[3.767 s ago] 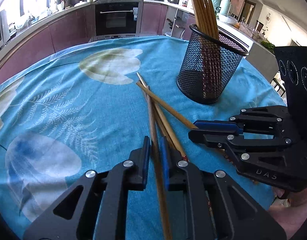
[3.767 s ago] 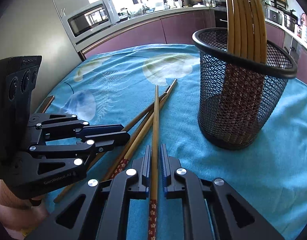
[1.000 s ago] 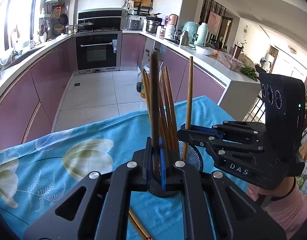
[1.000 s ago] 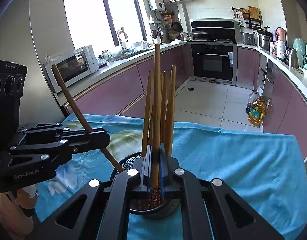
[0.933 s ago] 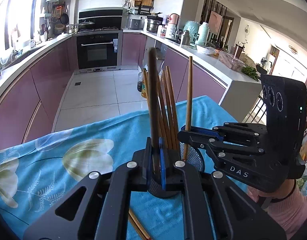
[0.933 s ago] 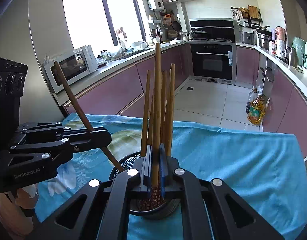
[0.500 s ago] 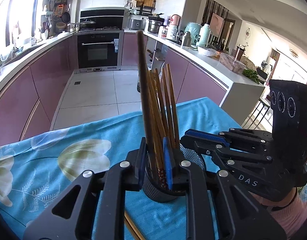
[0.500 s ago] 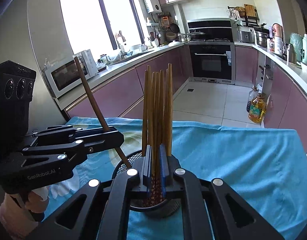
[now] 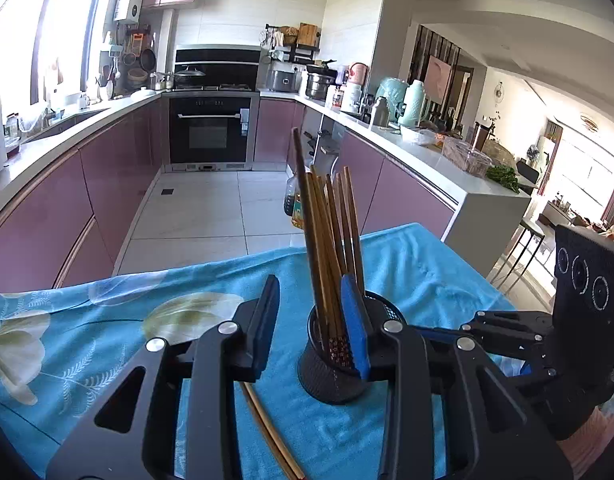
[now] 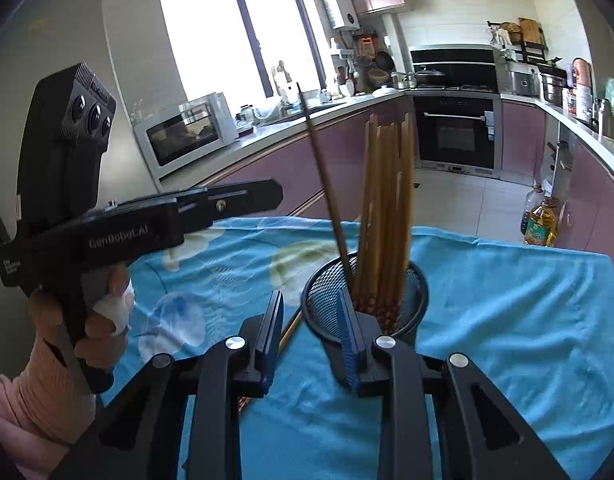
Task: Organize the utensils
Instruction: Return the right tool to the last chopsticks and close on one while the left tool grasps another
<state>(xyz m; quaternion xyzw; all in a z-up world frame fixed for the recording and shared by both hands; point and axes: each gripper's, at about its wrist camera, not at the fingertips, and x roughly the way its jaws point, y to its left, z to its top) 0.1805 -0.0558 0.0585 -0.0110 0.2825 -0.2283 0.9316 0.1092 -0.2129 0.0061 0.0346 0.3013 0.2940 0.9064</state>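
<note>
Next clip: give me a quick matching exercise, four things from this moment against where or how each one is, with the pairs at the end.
Things:
1. mesh cup
2. dark chopstick
3. loose chopstick
4. left claw

States:
A. lying flat on the blue cloth
B. open, nothing between its pads
C. standing on the cloth, holding a bundle of chopsticks
D. leaning out of the cup, apart from the pale bundle

Pairs: 1-C, 2-D, 3-A, 4-B

The left claw's pads have just been opening, with no chopstick gripped between them.

Upright chopsticks [image 9: 331, 240] fill mesh holder [image 9: 331, 380] ahead, loose chopstick [image 9: 271, 432] on tablecloth [image 9: 87, 320], bare cloth leftward
</note>
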